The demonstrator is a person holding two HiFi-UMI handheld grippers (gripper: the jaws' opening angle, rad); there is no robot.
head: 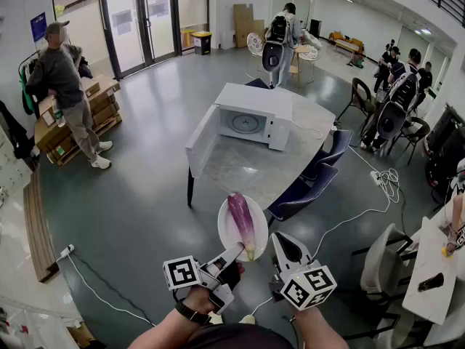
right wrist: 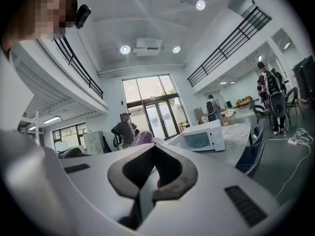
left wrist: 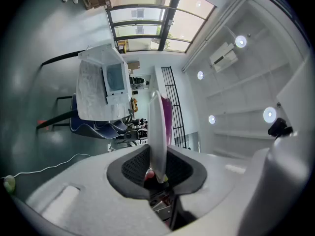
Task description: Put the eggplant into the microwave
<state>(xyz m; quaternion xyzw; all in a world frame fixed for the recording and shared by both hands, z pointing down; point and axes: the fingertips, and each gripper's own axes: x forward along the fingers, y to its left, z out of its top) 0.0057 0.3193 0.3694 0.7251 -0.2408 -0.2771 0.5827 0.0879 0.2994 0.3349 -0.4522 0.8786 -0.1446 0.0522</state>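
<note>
Long purple eggplant [head: 242, 222] lies on a round white plate [head: 226, 231], its near rim pinched by the left hand-held gripper [head: 237, 251], well apart from the open white microwave [head: 247, 118] on the grey worktop [head: 240, 171]. The right hand-held gripper [head: 285, 242] is pressed together, empty.

Head view: high above, steeply down, microwave [head: 247, 118] on table [head: 247, 169] well ahead. Left gripper view: rolled sideways, near level, facing same microwave [left wrist: 110, 77]. Right gripper view: upright, level, low; microwave [right wrist: 202, 137] shared by all.
</note>
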